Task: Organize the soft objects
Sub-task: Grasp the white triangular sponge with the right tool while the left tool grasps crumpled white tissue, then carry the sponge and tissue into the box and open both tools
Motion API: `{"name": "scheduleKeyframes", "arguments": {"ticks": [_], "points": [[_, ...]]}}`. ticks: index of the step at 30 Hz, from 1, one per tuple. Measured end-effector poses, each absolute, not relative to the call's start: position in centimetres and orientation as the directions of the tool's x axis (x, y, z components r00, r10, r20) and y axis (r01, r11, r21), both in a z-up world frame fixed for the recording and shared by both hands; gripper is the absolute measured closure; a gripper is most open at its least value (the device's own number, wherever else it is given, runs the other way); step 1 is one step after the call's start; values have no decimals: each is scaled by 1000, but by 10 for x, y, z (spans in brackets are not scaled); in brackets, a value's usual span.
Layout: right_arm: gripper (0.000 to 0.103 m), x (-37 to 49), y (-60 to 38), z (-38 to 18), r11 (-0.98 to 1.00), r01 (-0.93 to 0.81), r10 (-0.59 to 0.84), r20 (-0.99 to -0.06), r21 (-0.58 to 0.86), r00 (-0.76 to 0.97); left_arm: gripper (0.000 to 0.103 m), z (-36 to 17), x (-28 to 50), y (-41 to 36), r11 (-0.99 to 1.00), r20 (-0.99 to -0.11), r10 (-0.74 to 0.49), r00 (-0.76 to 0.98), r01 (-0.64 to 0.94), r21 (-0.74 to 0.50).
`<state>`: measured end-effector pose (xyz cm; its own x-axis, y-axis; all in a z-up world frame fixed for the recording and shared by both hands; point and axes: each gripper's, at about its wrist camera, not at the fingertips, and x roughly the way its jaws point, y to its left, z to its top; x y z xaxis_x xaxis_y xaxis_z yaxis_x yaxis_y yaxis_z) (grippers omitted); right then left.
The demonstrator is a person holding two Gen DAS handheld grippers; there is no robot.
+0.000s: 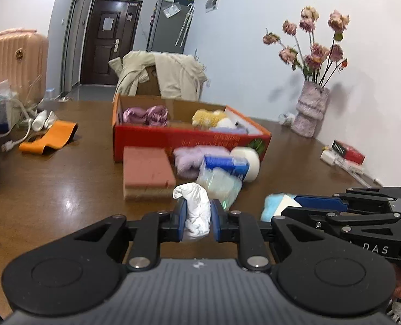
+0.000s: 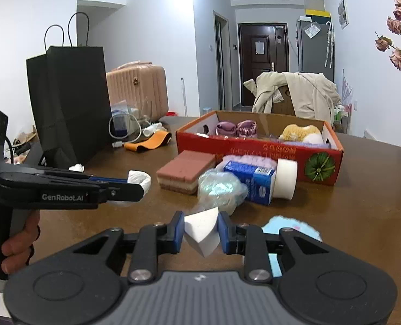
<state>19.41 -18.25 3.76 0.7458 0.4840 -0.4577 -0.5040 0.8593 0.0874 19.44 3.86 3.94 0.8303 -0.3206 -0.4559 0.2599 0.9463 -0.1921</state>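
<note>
My left gripper [image 1: 198,216] is shut on a crumpled white cloth [image 1: 195,211], held above the table; it also shows in the right wrist view [image 2: 139,178]. My right gripper [image 2: 201,231] is shut on a white foam wedge [image 2: 203,230], seen at the right of the left wrist view [image 1: 291,203]. A red cardboard box [image 1: 186,140] holds purple satin scrunchies [image 1: 146,115] and a yellow plush [image 1: 208,116]. In front of it lie a pink sponge block [image 1: 146,172], a lilac fluffy item [image 1: 192,159], a blue-labelled pack [image 1: 222,176], a white roll [image 1: 247,162] and a light blue cloth [image 2: 292,228].
A black paper bag [image 2: 70,103], cables and an orange strap [image 1: 51,136] lie at the table's left. A vase of dried roses [image 1: 311,108] and a small red box [image 1: 346,153] stand by the right wall. A chair with a beige coat [image 1: 162,73] is behind the table.
</note>
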Motion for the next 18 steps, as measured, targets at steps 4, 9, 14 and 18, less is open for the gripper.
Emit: {"name": "scheduleKeyframes", "arguments": {"ticks": [4,9,14,18], "points": [[77,221,-194,62,862,-506,474,-414,38,777,83,69,233,39,930,-398,-365,842,308,-201],[77,304,-204,92,864,-503,468,-396,18,790,83,95,325,41,896,-392,-437,810,353,-269],[77,413,-193,101,865,-502,445,-458,-2,769,83,101,440,28,900,-456,-427,781,315,-302],[76,497,-178,78,878,-479,400,-545,-3,737,83,82,526,13,914,-545,-398,738,266,-306]]}}
